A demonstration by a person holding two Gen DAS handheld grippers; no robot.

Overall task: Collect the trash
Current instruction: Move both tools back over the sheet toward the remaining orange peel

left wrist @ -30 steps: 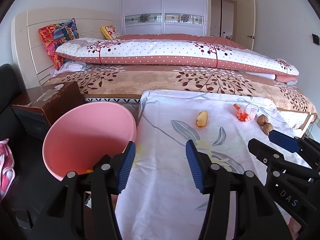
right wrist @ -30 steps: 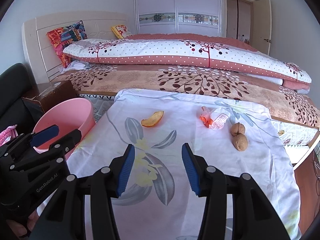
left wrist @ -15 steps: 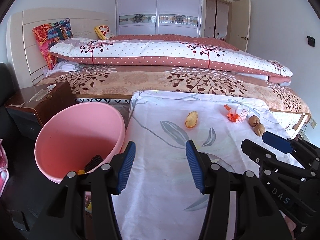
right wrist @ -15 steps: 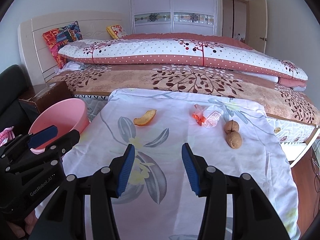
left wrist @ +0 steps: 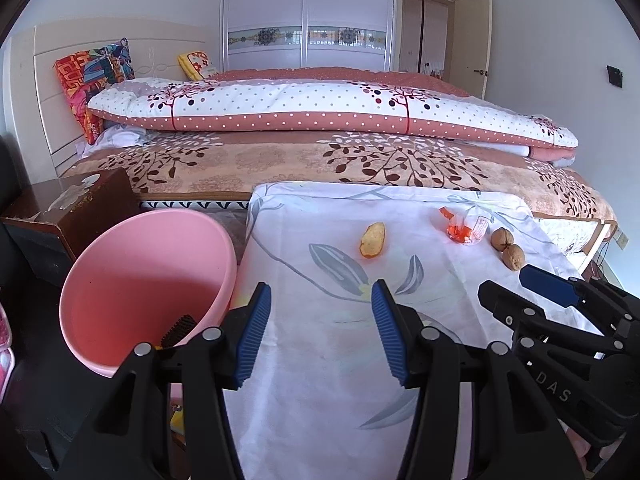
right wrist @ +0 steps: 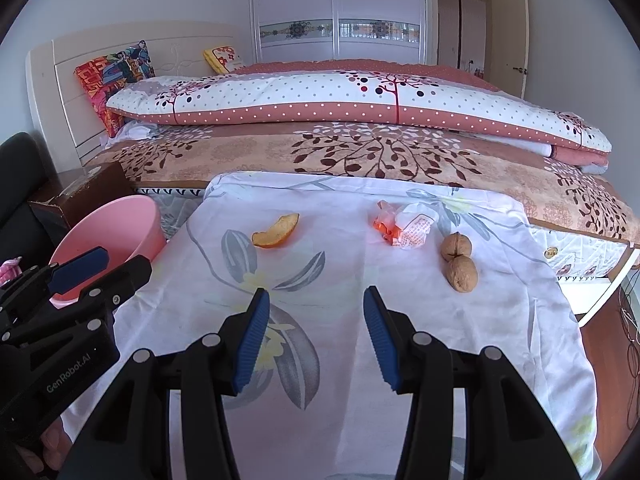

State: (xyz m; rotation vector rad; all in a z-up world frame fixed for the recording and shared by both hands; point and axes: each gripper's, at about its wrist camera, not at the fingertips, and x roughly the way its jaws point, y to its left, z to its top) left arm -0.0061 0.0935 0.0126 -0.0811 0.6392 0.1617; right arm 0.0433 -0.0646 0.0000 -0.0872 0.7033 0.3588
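I am working in a home bedroom, facing a made bed [right wrist: 360,152], pillows [right wrist: 116,76] and a wardrobe [right wrist: 336,8].

Bedroom — patterned bed [left wrist: 360,168], white wardrobe [left wrist: 308,12] behind, pale walls [left wrist: 560,60].

Black tongs [left wrist: 320,336], ribbed blue pads [right wrist: 252,340], silver screws.

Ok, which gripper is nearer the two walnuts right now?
Right. The right gripper is open just short of the walnuts, which lie ahead to its right; the left gripper sits farther over by the pink bucket.
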